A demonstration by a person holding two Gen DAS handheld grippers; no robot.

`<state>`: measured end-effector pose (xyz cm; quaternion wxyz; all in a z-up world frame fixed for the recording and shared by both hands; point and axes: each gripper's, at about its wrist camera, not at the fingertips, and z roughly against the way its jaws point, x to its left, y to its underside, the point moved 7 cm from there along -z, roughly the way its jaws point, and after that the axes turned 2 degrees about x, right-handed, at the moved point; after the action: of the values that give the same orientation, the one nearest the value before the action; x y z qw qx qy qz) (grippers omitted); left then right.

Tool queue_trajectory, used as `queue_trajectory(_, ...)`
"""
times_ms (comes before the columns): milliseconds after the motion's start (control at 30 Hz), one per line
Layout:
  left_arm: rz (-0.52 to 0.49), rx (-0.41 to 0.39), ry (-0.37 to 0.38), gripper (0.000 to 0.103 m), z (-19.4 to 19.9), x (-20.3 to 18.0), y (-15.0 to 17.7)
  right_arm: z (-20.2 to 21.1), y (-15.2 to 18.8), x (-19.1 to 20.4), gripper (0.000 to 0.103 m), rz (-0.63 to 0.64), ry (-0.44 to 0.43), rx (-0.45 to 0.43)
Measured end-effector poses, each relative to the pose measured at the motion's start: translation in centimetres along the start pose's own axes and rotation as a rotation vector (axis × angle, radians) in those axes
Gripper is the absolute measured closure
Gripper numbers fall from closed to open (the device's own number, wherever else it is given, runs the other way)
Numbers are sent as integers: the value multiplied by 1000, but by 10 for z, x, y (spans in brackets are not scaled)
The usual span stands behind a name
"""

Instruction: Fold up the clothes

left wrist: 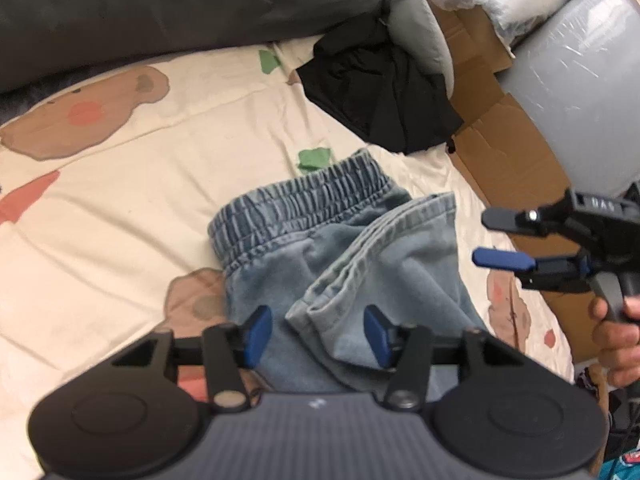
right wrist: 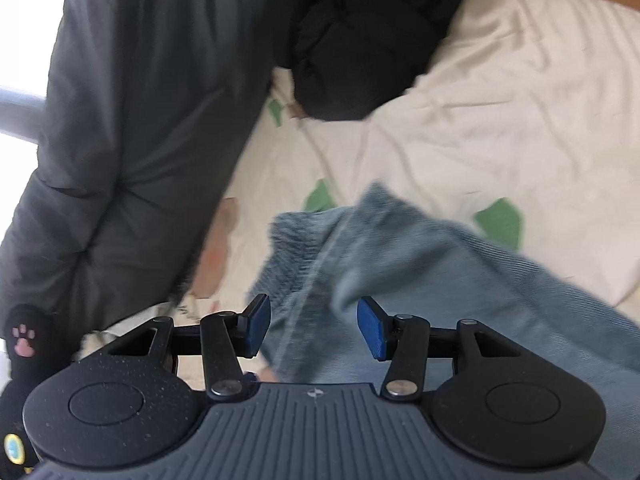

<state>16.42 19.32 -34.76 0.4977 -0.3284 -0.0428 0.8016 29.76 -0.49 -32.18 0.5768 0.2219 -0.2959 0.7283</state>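
Left wrist view first: a cream bed sheet (left wrist: 168, 168) printed with brown bears and green leaves fills the left side, with a dark grey quilt (left wrist: 160, 4) bunched along its far edge. At the centre lie the blue denim trousers (left wrist: 320, 248), folded over on the sheet, the gathered elastic waistband on the far side and a hemmed leg end laid across the top. The left claw (left wrist: 318, 338) hangs just over the near part of the denim, released, its blue pads spread wide with nothing between them. Beyond the trousers sits a black garment (left wrist: 376, 92), and to its right flattened cardboard (left wrist: 508, 148) and a grey plastic-wrapped bundle (left wrist: 580, 92). At the far right the right claw (left wrist: 498, 240) shows side on, held in a hand (left wrist: 618, 340), its two fingers apart and clear of the cloth.

Right wrist view: the grey quilt (right wrist: 140, 120) covers the left, the black garment (right wrist: 360, 48) lies at top centre, and the trousers (right wrist: 420, 280), blurred, spread from centre to right under the right claw (right wrist: 314, 328), whose pads stand open above the denim.
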Motion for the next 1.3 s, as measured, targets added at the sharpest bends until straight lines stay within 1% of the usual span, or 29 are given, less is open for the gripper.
queue_trajectory(167, 21, 11, 2, 49, -13, 1, 5, 2, -4, -14, 51, 57, 37, -18)
queue_trajectory(333, 46, 23, 2, 49, -25, 3, 10, -5, -19, -19, 51, 142, 67, -59)
queue_trajectory(400, 71, 23, 8, 45, -29, 5, 11, -13, -26, -21, 51, 180, 78, -58)
queue_trajectory(467, 106, 21, 18, 44, -32, 7, 12, -21, -32, -25, 51, 225, 115, -60)
queue_trajectory(567, 137, 15, 27, 40, -34, 6, 12, -30, -40, -29, 51, 287, 129, -57)
queue_trajectory(633, 155, 12, 36, 39, -35, 5, 13, -37, -44, -32, 51, 323, 137, -47)
queue_trajectory(700, 177, 20, 58, 42, -37, 3, 14, -42, -48, -35, 51, 329, 133, -34)
queue_trajectory(833, 185, 22, 48, 43, -44, 1, 14, -51, -51, -34, 51, 344, 83, -14)
queue_trajectory(967, 208, 16, 53, 43, -49, 4, 14, -60, -56, -28, 51, 356, 46, -12)
queue_trajectory(1033, 203, 11, 47, 48, -49, 3, 15, -65, -55, -24, 53, 380, 46, -10)
queue_trajectory(1067, 204, 10, 39, 57, -49, 3, 15, -65, -55, -22, 59, 393, 47, -14)
queue_trajectory(1100, 205, 11, 33, 70, -48, 4, 15, -64, -55, -20, 63, 405, 46, -20)
queue_trajectory(1133, 212, 15, 35, 70, -46, 6, 13, -62, -55, -18, 67, 417, 47, -26)
queue_trajectory(1167, 218, 19, 38, 75, -44, 8, 12, -59, -54, -16, 75, 432, 54, -35)
queue_trajectory(1200, 220, 22, 40, 81, -42, 9, 10, -56, -54, -15, 78, 441, 57, -42)
queue_trajectory(1300, 172, 22, 58, 87, -30, 2, 2, -44, -52, -5, 81, 490, 64, -60)
